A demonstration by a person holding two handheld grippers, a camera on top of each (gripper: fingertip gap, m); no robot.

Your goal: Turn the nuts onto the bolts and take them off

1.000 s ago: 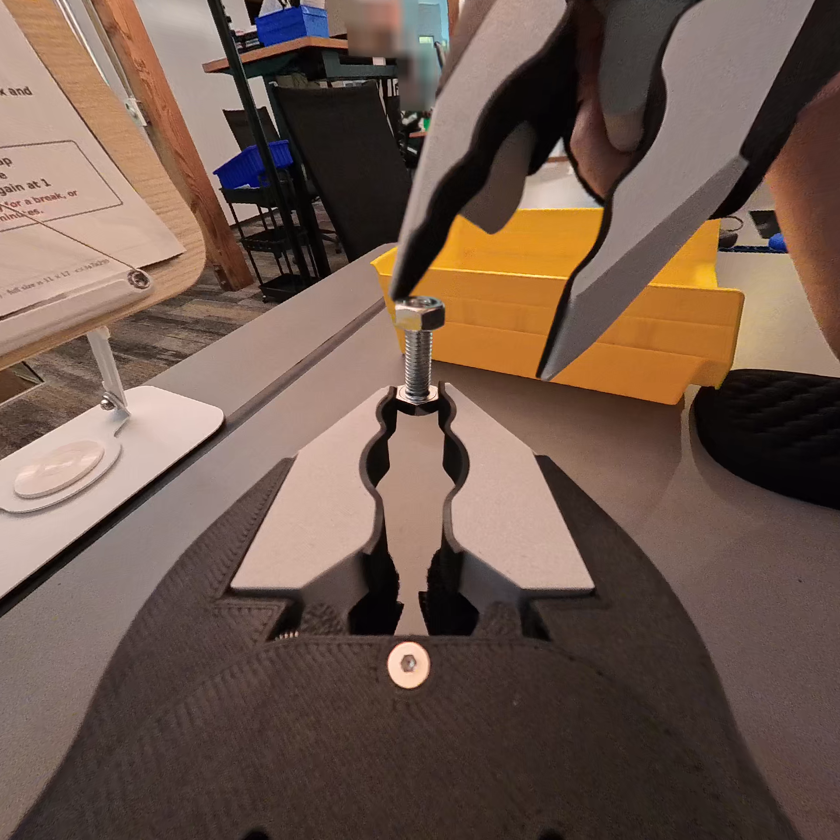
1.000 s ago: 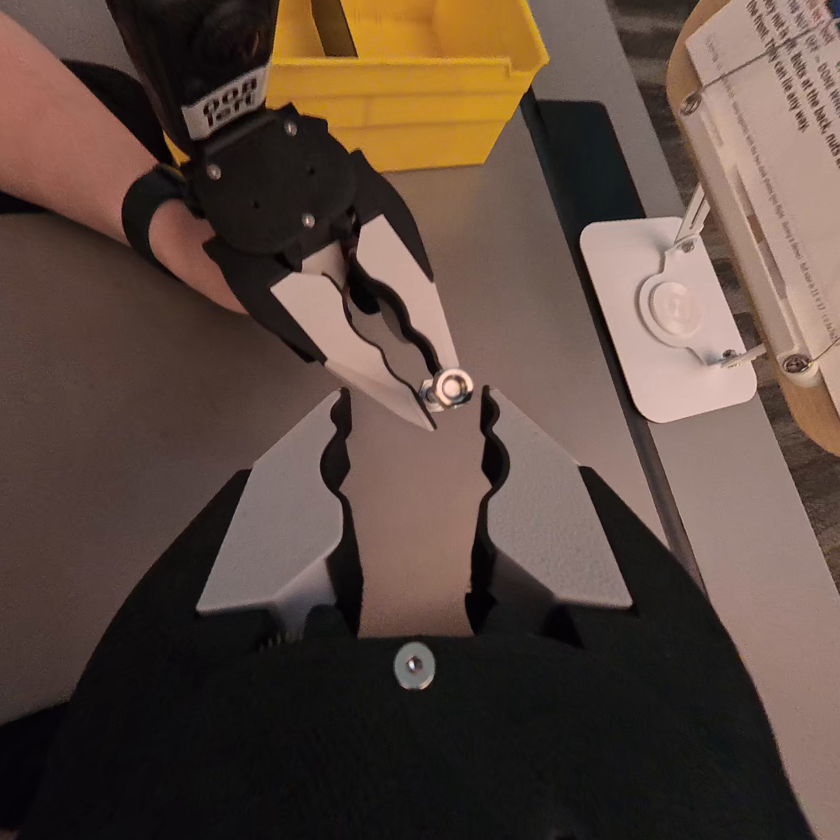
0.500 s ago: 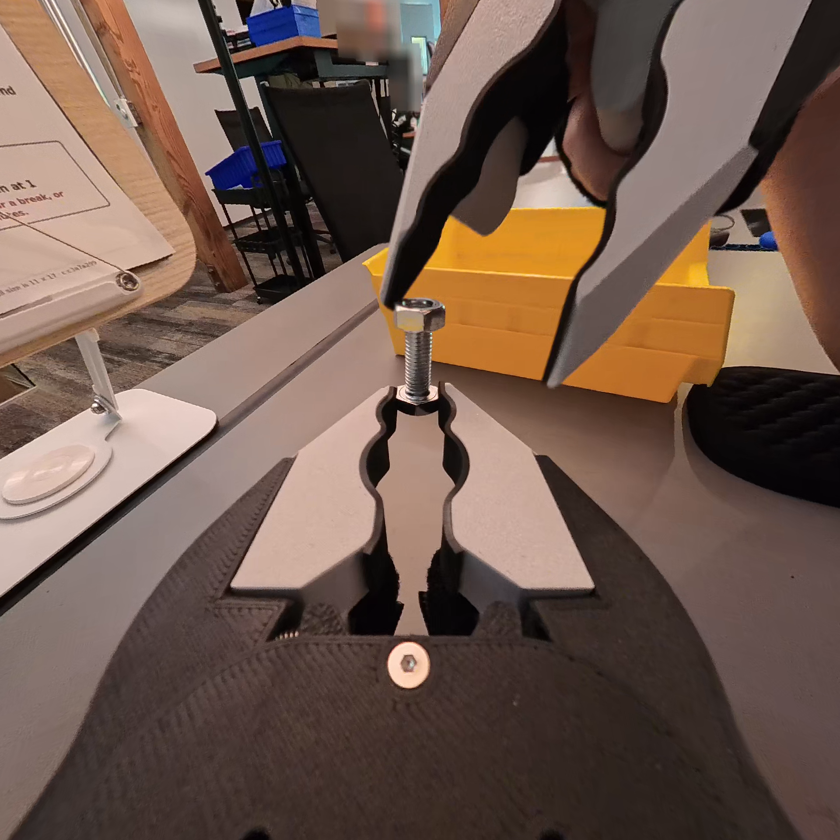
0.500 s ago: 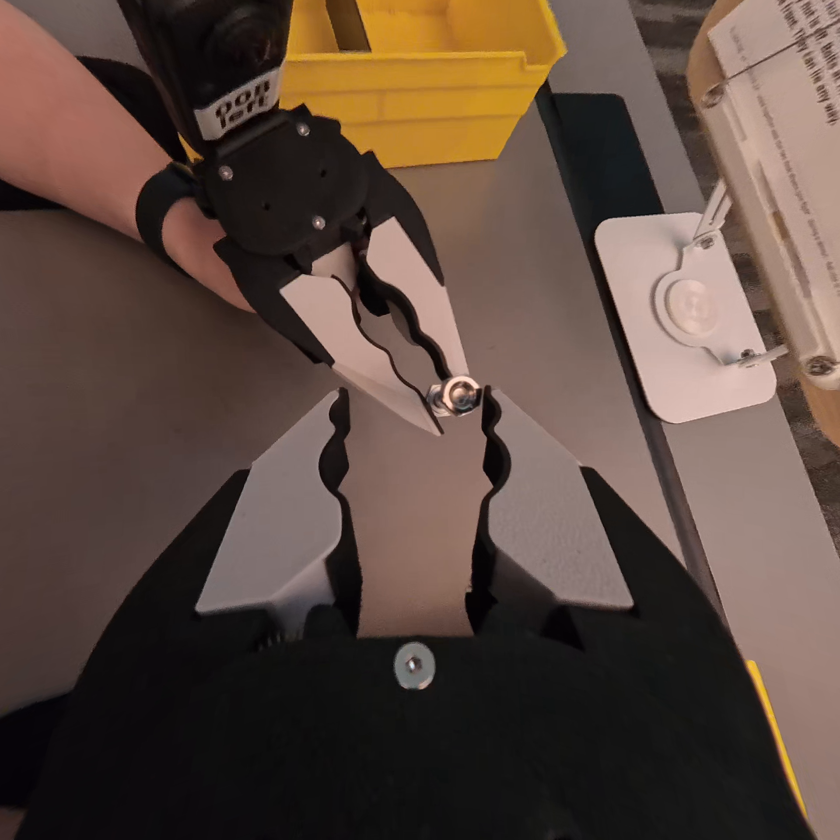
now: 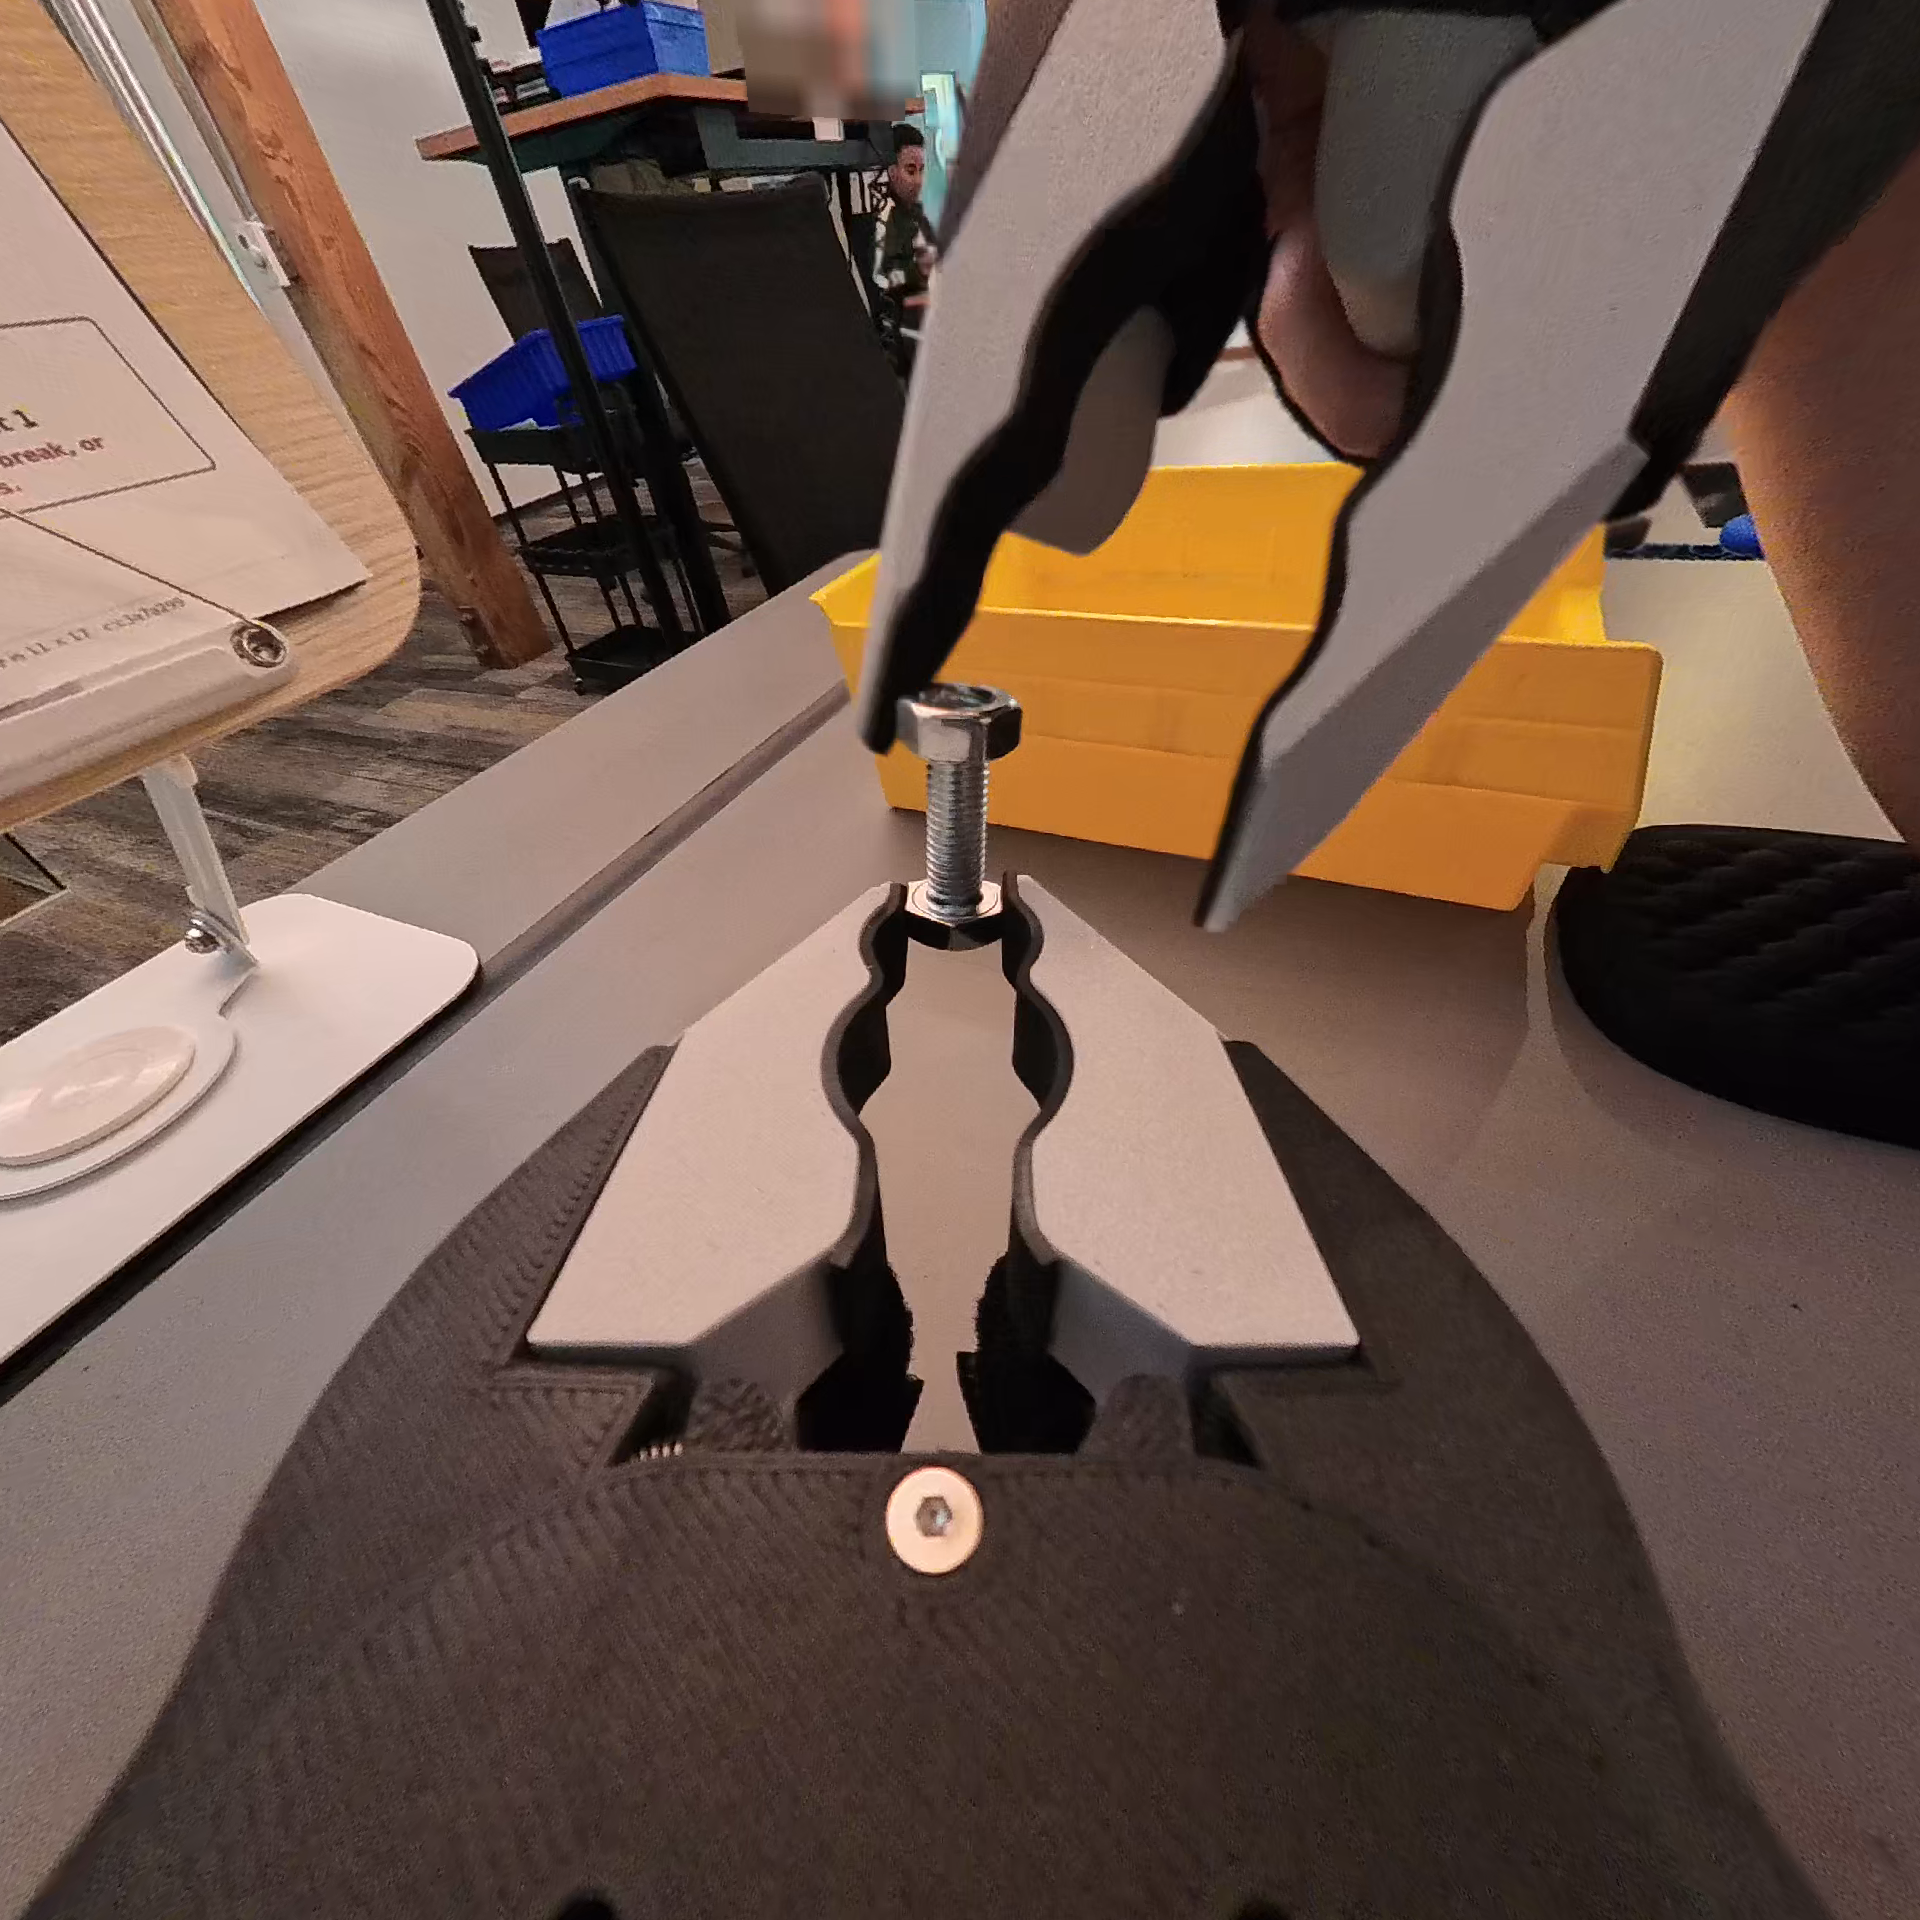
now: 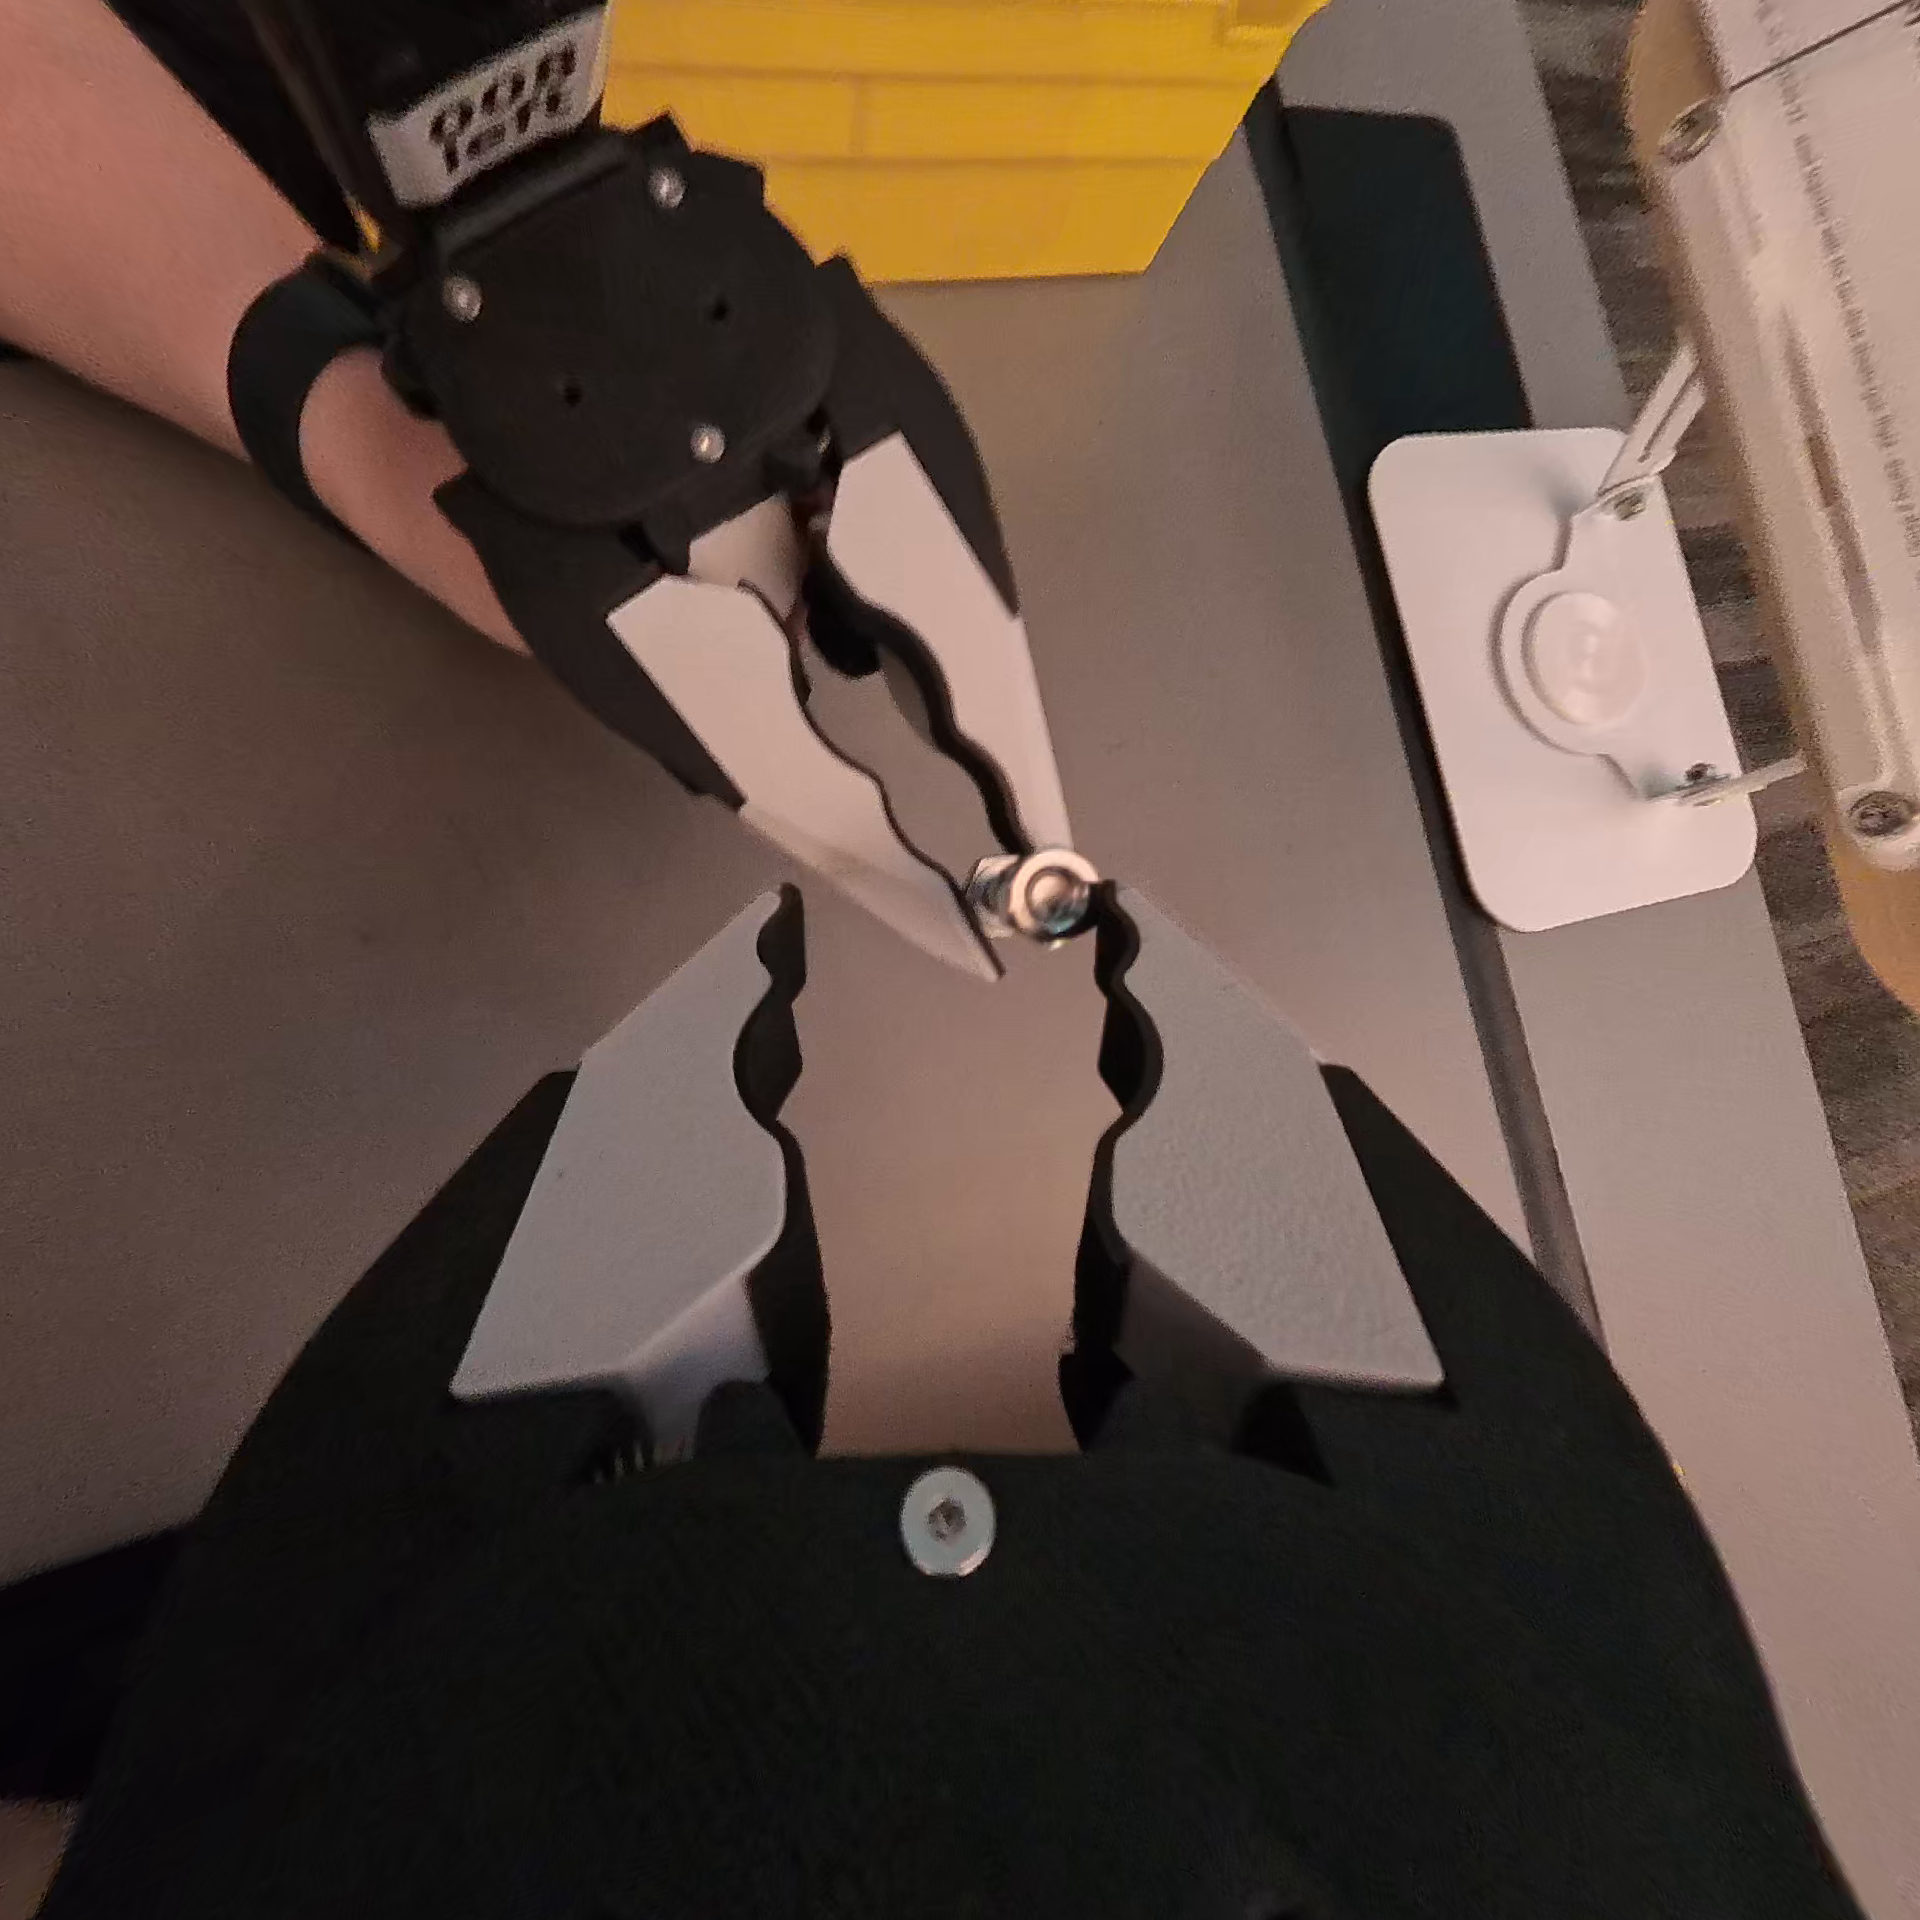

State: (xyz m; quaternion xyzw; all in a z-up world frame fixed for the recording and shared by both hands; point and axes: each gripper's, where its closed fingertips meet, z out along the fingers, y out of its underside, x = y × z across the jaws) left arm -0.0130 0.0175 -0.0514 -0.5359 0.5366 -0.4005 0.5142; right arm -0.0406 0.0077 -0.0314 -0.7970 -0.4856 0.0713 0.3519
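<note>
Now, from the left wrist view: the left tool [image 5: 951, 914] is pinched shut on the small silver hex nut [image 5: 951, 916] right at its fingertips, and the silver threaded steel bolt [image 5: 956, 821] stands upright out of that nut, hex head on top. Above it hangs the right tool [image 5: 1039, 821], spread wide, one finger [image 5: 935, 582] touching the side of the bolt head, the other well clear toward the yellow plastic bin [image 5: 1455, 707]. That bin sits just behind on the grey tabletop [image 5: 1403, 1195], a black textured pad [image 5: 1745, 977] to one side, and a white stand base [image 5: 208, 1018] on the lighter surface beyond the tabletop's seam.

Over to the right wrist view, looking straight down: the bolt [image 6: 1044, 894] shows end-on, held out at the left tool's [image 6: 987, 899] tip above bare tabletop [image 6: 364, 883]. The right tool [image 6: 945, 914] gapes around it, one finger [image 6: 1143, 987] against the head, the other well short.

My read: this is the turning step, nut held fast while the bolt head is about to be gripped. Next the right tool needs to centre over the head, close on its flats and twist; whether on or off I can't say. Room is generous near the middle, tighter toward the bin and stand base.
</note>
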